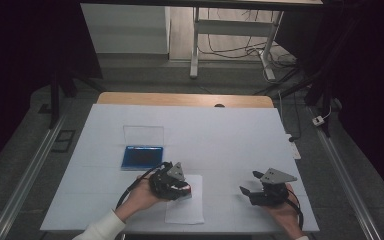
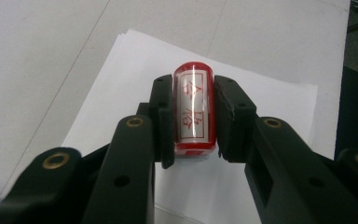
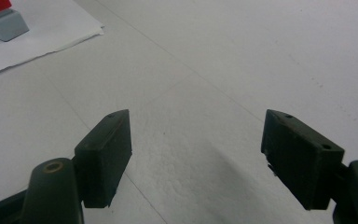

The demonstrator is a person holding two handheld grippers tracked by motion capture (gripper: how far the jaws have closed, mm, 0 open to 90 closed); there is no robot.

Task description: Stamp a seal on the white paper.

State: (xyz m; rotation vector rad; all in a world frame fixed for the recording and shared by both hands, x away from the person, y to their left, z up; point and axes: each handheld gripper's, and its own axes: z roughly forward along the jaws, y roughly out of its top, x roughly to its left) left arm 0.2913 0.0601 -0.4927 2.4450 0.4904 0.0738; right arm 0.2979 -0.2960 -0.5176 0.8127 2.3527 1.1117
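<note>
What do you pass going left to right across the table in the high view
Blue ink pad case → left gripper shut on the red stamp over the sheet of paper → right gripper, fingers apart, holding nothing.

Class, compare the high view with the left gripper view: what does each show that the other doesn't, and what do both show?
High view alone: the blue ink pad with its clear lid up, the right gripper with its jaws apart, and both hands. Left gripper view alone: red characters on the stamp label. Both: the left gripper shut on the red stamp, over the paper sheet on the white table.
</note>
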